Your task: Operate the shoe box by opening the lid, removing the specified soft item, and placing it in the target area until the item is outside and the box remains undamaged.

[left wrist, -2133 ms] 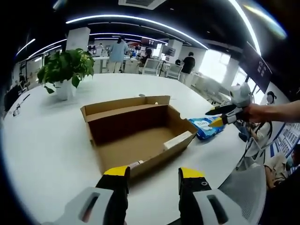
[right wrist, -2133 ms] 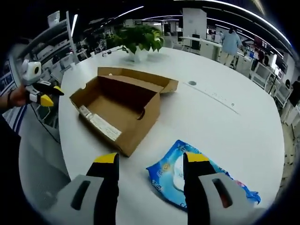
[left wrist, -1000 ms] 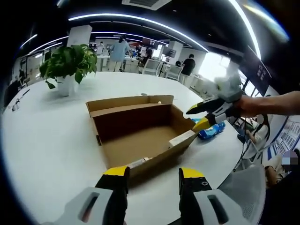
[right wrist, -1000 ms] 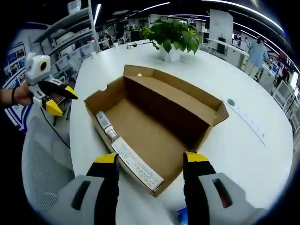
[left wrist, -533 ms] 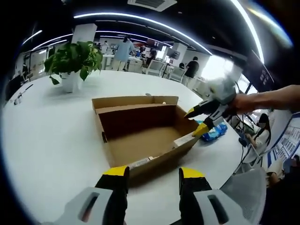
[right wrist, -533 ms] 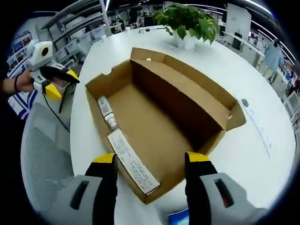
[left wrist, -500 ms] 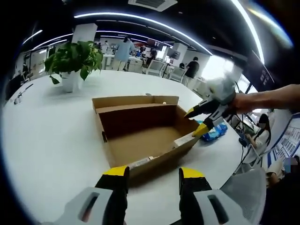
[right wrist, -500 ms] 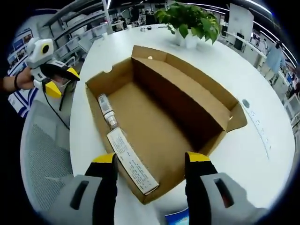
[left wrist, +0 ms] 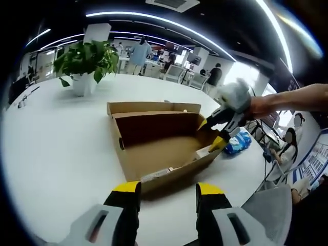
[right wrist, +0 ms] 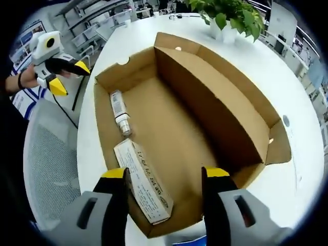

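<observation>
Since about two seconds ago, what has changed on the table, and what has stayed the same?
The right gripper left the blue packet on the table and moved over the open cardboard box, jaws still open. The left gripper stayed open near the box. Box, packet and plant did not move.

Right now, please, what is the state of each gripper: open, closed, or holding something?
Left gripper: open, holding nothing, near the box.
Right gripper: open, holding nothing, over the open box.
</observation>
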Tool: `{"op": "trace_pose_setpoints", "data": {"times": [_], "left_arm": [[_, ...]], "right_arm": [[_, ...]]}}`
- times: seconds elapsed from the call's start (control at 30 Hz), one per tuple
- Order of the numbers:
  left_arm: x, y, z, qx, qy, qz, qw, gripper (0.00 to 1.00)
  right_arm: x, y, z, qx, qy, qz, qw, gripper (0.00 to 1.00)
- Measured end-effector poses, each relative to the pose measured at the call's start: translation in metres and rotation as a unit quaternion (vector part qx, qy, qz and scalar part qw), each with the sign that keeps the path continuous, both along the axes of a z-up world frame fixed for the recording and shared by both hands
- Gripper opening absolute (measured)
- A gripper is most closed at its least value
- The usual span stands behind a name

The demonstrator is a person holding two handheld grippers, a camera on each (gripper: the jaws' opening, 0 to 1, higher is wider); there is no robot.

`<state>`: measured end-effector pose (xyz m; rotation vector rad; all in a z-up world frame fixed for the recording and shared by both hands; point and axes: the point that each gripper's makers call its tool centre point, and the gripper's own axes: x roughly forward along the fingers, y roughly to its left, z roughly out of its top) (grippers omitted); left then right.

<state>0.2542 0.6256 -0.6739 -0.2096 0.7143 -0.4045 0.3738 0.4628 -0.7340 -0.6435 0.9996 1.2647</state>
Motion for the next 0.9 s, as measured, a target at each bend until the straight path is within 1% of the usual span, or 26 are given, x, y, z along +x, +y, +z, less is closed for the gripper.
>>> {"op": "trace_pose_setpoints", "data": {"times": [0.1,0.2,0.27,0.33,0.37,0.4,0.5,0.53,0.57,0.6,0.63,0.73,0.8,0.87,0.9], "left_arm": [[0.001,0.002,0.001,0.000,-0.001,0.003,1.0000,0.43],[0.001,0.003,0.000,0.000,0.001,0.004,1.0000,0.43],[0.001,0.003,0.000,0.000,0.001,0.003,1.0000,0.43],[0.001,0.002,0.000,0.001,0.002,0.001,1.0000,0.43],[0.001,0.001,0.000,0.001,0.002,0.000,1.0000,0.43],[0.001,0.000,0.000,0.001,0.001,-0.001,1.0000,0.43],[0.002,-0.001,0.001,0.000,0.000,-0.004,1.0000,0.43],[0.002,-0.002,0.001,0.000,0.000,-0.004,1.0000,0.43],[0.003,-0.002,0.001,-0.001,0.000,-0.005,1.0000,0.43],[0.003,-0.002,0.001,0.000,-0.001,-0.006,1.0000,0.43],[0.003,-0.003,0.001,0.000,-0.001,-0.007,1.0000,0.43],[0.003,-0.004,0.001,0.000,-0.001,-0.009,1.0000,0.43],[0.003,-0.003,0.002,-0.001,-0.002,-0.009,1.0000,0.43],[0.003,-0.003,0.002,0.000,-0.003,-0.008,1.0000,0.43],[0.003,-0.003,0.002,-0.001,-0.002,-0.008,1.0000,0.43]], "right_arm": [[0.004,-0.002,0.001,-0.004,-0.007,-0.010,0.9999,0.54],[0.006,-0.002,0.006,0.003,-0.016,-0.023,0.9996,0.48],[0.011,-0.001,0.010,0.007,-0.033,-0.037,0.9988,0.46],[0.015,-0.004,0.011,0.000,-0.046,-0.036,0.9983,0.39],[0.015,-0.005,0.010,-0.003,-0.048,-0.033,0.9983,0.36],[0.013,-0.005,0.010,-0.002,-0.045,-0.033,0.9984,0.36],[0.005,-0.006,0.010,-0.004,-0.037,-0.022,0.9991,0.39],[0.004,-0.007,0.009,-0.008,-0.034,-0.016,0.9993,0.42],[0.002,-0.009,0.008,-0.013,-0.031,-0.009,0.9994,0.48],[0.001,-0.010,0.008,-0.013,-0.033,-0.007,0.9994,0.47],[0.004,-0.010,0.007,-0.007,-0.034,-0.010,0.9994,0.47],[0.006,-0.011,0.007,-0.009,-0.034,-0.013,0.9993,0.47],[0.005,-0.009,0.007,-0.011,-0.038,-0.001,0.9992,0.47],[-0.001,-0.002,0.007,-0.007,-0.030,0.010,0.9995,0.50],[-0.002,0.002,0.007,-0.003,-0.032,0.011,0.9994,0.48]]}}
